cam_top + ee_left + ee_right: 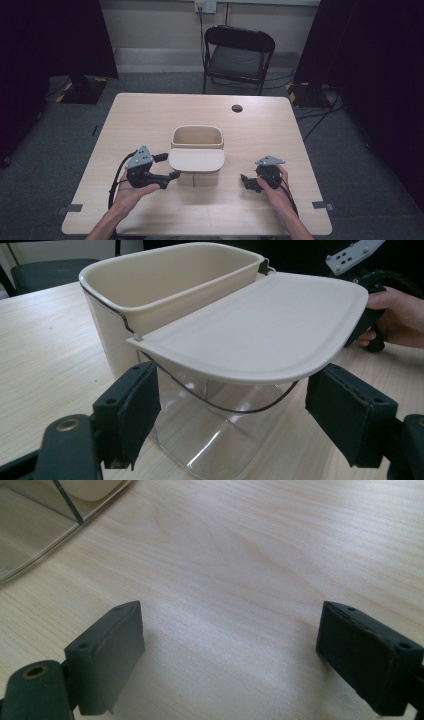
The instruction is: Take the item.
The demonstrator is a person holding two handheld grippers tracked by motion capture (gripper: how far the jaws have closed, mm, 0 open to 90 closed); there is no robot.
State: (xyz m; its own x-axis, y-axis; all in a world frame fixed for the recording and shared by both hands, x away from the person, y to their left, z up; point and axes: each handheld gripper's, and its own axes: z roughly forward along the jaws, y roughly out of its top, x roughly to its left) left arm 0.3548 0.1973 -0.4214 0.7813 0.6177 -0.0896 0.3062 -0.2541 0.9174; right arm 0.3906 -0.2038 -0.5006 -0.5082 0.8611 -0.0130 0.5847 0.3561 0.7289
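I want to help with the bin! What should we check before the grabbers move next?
1. Left gripper open: ok, jaws wide apart.
2. Left gripper lined up with the lid: ok, the lid's front edge sits just above and between the jaws, not touching.
3. Right gripper open and holding nothing: ok, bare table between the jaws.
4. Bin upright on the table: ok.
5. Lid position: ok, swung out flat toward the person.
6. Anything inside the bin: cannot tell, its bottom is hidden.
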